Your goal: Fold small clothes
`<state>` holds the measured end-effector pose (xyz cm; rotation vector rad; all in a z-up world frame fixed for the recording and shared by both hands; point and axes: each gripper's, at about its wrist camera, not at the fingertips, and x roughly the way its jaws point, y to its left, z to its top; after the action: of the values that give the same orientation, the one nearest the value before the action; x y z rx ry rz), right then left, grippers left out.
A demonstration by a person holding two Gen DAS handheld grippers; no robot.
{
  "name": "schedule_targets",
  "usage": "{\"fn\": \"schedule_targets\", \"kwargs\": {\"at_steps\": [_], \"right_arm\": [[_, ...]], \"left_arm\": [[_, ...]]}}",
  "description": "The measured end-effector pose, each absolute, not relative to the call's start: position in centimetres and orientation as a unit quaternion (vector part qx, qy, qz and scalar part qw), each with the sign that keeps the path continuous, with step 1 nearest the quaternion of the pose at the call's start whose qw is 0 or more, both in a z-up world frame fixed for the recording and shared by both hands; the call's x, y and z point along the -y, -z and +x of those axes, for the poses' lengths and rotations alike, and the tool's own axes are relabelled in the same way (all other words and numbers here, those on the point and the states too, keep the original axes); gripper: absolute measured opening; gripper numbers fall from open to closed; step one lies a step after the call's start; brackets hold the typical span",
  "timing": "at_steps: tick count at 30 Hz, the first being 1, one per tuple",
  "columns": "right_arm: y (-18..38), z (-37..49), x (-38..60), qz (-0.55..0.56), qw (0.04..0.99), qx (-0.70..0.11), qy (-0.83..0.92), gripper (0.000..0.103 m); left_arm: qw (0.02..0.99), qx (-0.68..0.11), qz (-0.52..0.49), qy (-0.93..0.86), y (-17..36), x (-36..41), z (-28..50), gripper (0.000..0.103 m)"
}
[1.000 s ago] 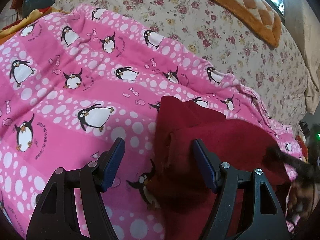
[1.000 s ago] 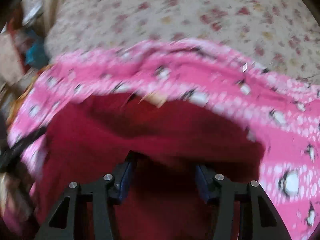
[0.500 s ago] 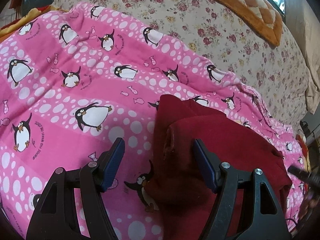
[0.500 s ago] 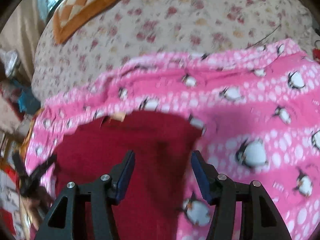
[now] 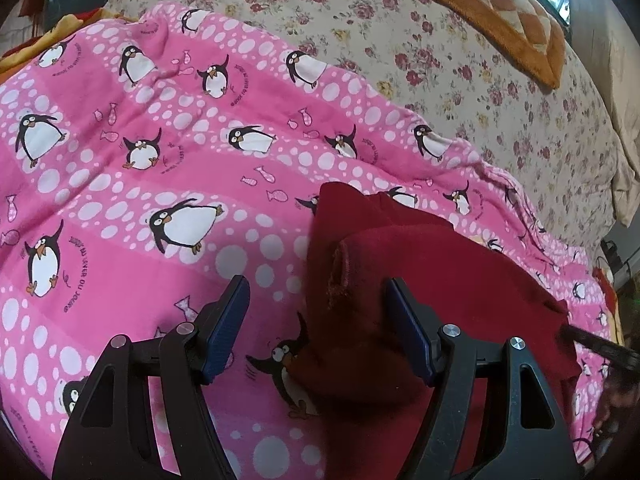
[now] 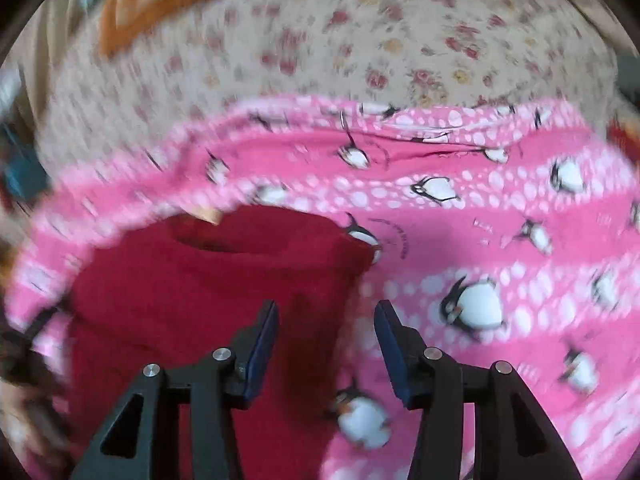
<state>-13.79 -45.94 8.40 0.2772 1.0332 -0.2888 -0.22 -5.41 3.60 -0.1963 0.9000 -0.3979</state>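
A dark red garment lies partly folded on a pink penguin-print blanket. My left gripper is open above the garment's left folded edge, its right finger over the red cloth and its left finger over the blanket. The garment also shows in the blurred right wrist view. My right gripper is open over the garment's right edge, the left finger above red cloth and the right finger above the blanket. Neither gripper holds anything.
The blanket lies on a bed with a floral sheet. An orange checked cushion sits at the far right of the bed. Coloured cloth lies past the blanket's far left corner.
My right gripper has let go of the garment and pulled back to its right edge, its jaws now open. The left gripper has stayed almost still and open.
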Motion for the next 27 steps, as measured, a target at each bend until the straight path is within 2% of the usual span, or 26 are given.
{"fn": "schedule_targets", "kwargs": {"at_steps": [2, 8, 12, 18, 21, 23, 24, 27], "right_arm": [[-6.7, -11.9, 46.1, 0.132, 0.835, -0.516, 0.138, 0.048], [-3.6, -8.6, 52.1, 0.284, 0.819, -0.472, 0.160, 0.048], [-3.7, -10.4, 54.4, 0.365, 0.809, -0.441, 0.132, 0.048], [-6.4, -15.2, 51.8, 0.318, 0.830, -0.442, 0.120, 0.050], [-5.8, -16.4, 49.3, 0.307, 0.830, -0.457, 0.090, 0.050], [-4.9, -16.7, 48.1, 0.290, 0.831, -0.469, 0.078, 0.036], [-4.9, -16.8, 47.8, 0.276, 0.835, -0.470, 0.076, 0.023], [-6.4, -17.9, 47.5, 0.230, 0.854, -0.458, 0.093, 0.011]], "left_arm": [[0.877, -0.432, -0.094, 0.191, -3.5, 5.4, -0.2, 0.071], [0.872, -0.442, -0.087, 0.192, -2.8, 5.9, 0.2, 0.071], [0.871, -0.443, -0.092, 0.192, -2.9, 5.7, 0.3, 0.071], [0.876, -0.435, -0.086, 0.187, -3.2, 5.7, -0.1, 0.071], [0.876, -0.437, -0.087, 0.186, -3.1, 5.7, -0.1, 0.071], [0.875, -0.438, -0.090, 0.186, -3.1, 5.5, -0.2, 0.071], [0.874, -0.438, -0.092, 0.186, -3.1, 5.4, -0.3, 0.071], [0.877, -0.432, -0.093, 0.191, -3.7, 5.2, -0.9, 0.071]]}}
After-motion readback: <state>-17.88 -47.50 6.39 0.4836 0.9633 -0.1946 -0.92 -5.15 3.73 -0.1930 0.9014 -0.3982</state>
